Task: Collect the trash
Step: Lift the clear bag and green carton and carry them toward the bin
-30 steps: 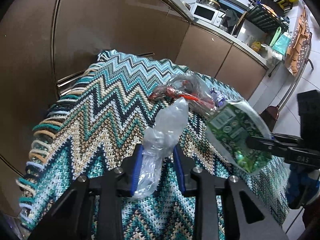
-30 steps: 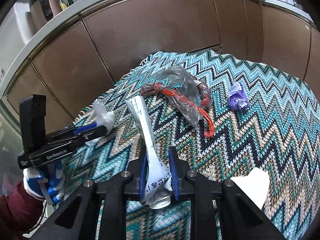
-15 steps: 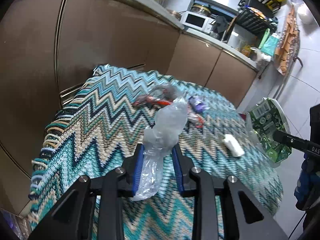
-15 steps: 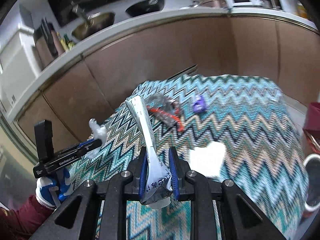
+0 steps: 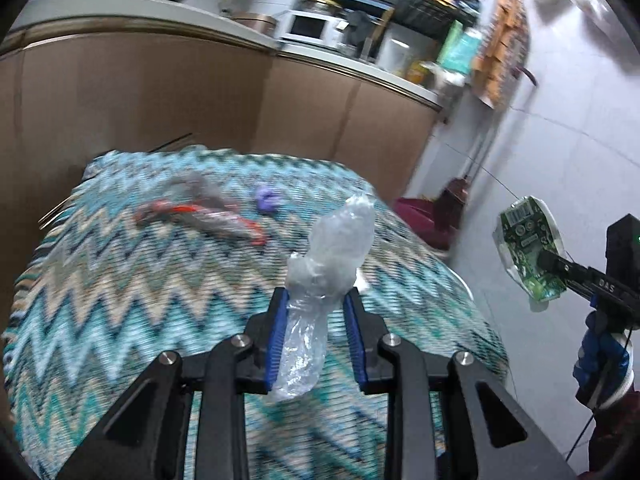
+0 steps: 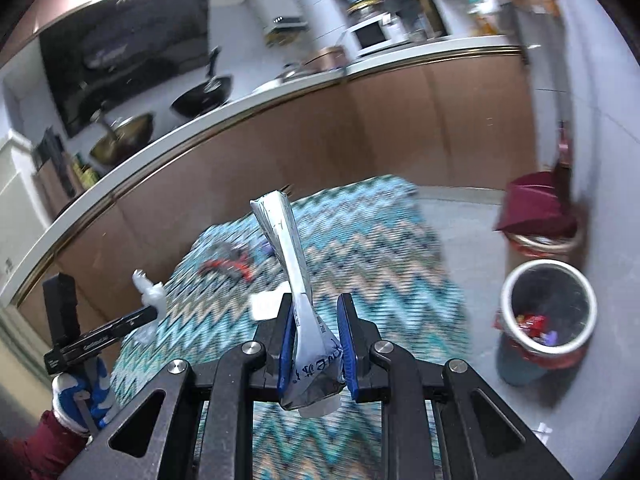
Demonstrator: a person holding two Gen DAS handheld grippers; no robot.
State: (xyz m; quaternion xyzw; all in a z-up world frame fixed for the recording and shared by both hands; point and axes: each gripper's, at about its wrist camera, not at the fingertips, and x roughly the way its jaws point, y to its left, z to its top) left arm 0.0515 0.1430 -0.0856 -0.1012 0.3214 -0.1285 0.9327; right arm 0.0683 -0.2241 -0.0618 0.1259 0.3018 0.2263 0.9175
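A crumpled clear plastic bag (image 5: 328,256) stands up between the blue pads of the left hand-held gripper (image 5: 316,336), pinched low so that its loose top rises free above the jaws. A flattened foil snack pouch, white and silver on one side and green-printed on the other (image 6: 298,300), is clamped the same way in the right hand-held gripper (image 6: 316,350), jaws narrow on its crushed lower end; the left wrist view shows its green face (image 5: 528,248) out past the table's edge.

Both pieces are held clear of the table (image 5: 120,300), which is covered with a teal and cream zigzag knitted cloth, probably so they can be carried off without dragging on the weave. On the floor to the right stands a round bin with a white rim and dark liner (image 6: 548,308), a few wrappers already inside; it looks to be the goal.

More trash lies on the cloth: a smoky plastic bag tangled with something red (image 5: 200,212), a small purple wad (image 5: 267,199) and a white tissue (image 6: 266,304). These seem left for later trips.
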